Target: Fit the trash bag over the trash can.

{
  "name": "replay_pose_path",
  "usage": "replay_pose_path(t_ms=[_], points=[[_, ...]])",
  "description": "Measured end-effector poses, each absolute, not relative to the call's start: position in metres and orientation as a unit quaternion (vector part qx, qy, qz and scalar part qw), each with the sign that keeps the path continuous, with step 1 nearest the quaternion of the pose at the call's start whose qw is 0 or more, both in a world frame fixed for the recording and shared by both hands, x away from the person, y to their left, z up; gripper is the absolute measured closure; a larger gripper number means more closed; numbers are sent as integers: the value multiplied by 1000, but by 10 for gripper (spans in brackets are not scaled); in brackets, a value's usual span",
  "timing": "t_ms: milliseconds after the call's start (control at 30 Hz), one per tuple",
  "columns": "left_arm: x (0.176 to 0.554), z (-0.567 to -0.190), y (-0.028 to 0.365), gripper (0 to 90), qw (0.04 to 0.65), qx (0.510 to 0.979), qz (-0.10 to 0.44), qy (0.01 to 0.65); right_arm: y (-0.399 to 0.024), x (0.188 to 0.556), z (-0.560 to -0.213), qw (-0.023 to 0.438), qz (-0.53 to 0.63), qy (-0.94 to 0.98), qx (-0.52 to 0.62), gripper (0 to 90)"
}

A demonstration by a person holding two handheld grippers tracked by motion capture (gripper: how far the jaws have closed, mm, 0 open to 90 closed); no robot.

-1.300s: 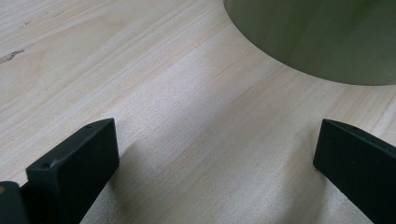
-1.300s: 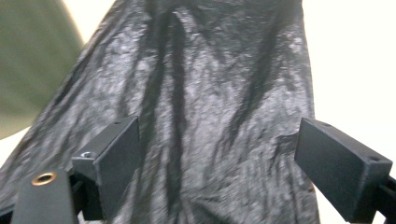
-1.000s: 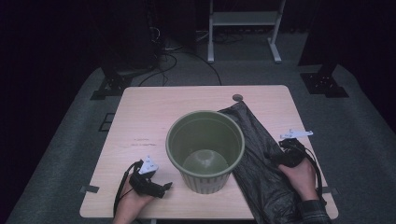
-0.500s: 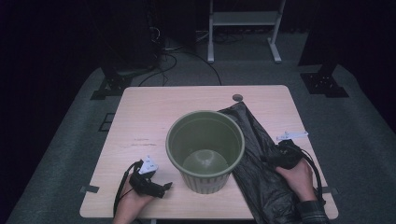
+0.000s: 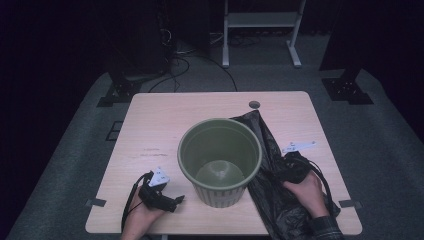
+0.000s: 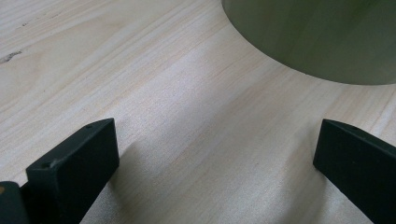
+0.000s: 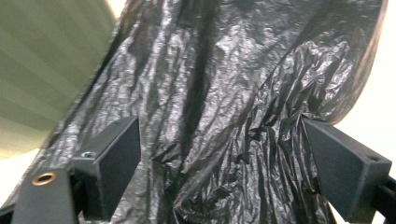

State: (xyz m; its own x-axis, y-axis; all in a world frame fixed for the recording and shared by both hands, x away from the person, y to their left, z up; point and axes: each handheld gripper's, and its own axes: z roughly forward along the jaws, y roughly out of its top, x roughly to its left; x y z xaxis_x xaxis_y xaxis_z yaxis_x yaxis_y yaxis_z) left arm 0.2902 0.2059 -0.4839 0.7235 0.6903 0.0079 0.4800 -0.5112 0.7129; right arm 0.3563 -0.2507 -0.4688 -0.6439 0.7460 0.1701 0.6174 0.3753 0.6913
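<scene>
Right claw (image 7: 219, 163) hovers jaws apart over the black bag (image 5: 280, 200), lying at three o'clock against the green bin (image 5: 220, 160); pinch one crumpled fold cleanly. Left claw (image 6: 210, 158) waits agape.

Left gripper (image 5: 176, 200) lies low with jaws wide apart; right gripper (image 5: 289, 167) also has jaws spread.
</scene>
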Motion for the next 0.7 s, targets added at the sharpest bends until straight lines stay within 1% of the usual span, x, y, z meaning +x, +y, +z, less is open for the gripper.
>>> replay_pose_path(t_ms=[367,633,700], points=[[290,-484,206,0,358,857,147,341,-222,357,-471,76,374,837,393,137],[290,-484,206,0,358,857,147,341,-206,357,-474,76,367,845,382,137],[290,-484,206,0,358,857,147,341,-202,356,-476,82,362,847,381,137]])
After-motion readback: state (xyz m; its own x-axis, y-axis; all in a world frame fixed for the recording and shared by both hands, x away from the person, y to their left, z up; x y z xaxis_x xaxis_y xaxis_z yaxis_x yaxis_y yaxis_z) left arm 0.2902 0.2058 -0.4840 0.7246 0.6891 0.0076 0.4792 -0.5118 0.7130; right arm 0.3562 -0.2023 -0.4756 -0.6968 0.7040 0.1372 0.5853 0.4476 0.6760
